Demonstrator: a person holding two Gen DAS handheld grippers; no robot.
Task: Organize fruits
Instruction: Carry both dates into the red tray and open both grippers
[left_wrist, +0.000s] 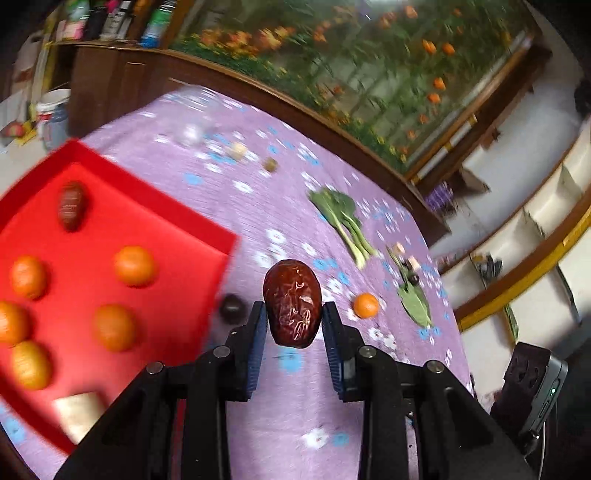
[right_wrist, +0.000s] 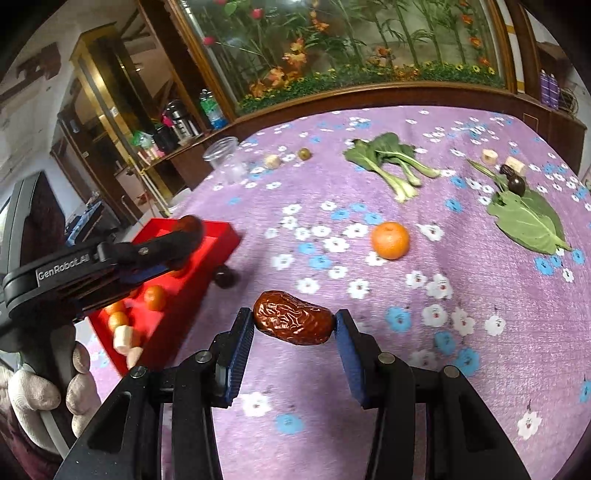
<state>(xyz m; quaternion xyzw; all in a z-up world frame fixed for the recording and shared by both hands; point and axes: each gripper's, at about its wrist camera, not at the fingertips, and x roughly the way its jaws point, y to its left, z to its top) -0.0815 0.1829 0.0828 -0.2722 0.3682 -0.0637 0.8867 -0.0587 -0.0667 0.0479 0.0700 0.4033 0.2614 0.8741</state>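
Observation:
My left gripper (left_wrist: 293, 314) is shut on a wrinkled red date (left_wrist: 292, 302), held above the purple cloth just right of the red tray (left_wrist: 147, 206). The tray holds several oranges (left_wrist: 135, 266), one date (left_wrist: 72, 205) and a pale chunk (left_wrist: 79, 410). My right gripper (right_wrist: 294, 325) is shut on another red date (right_wrist: 293, 322), held crosswise above the cloth. In the right wrist view the left gripper (right_wrist: 188, 230) hangs over the tray (right_wrist: 218, 230). A loose orange (right_wrist: 390, 240) lies on the cloth; it also shows in the left wrist view (left_wrist: 365, 305).
A dark round fruit (right_wrist: 224, 278) lies by the tray corner. Bok choy (right_wrist: 391, 158), a big leaf (right_wrist: 526, 218), dark fruits (right_wrist: 515, 182), pale slices (right_wrist: 489, 157), a green fruit (right_wrist: 304, 153) and a clear cup (right_wrist: 221, 149) lie farther back. A wooden cabinet borders the table.

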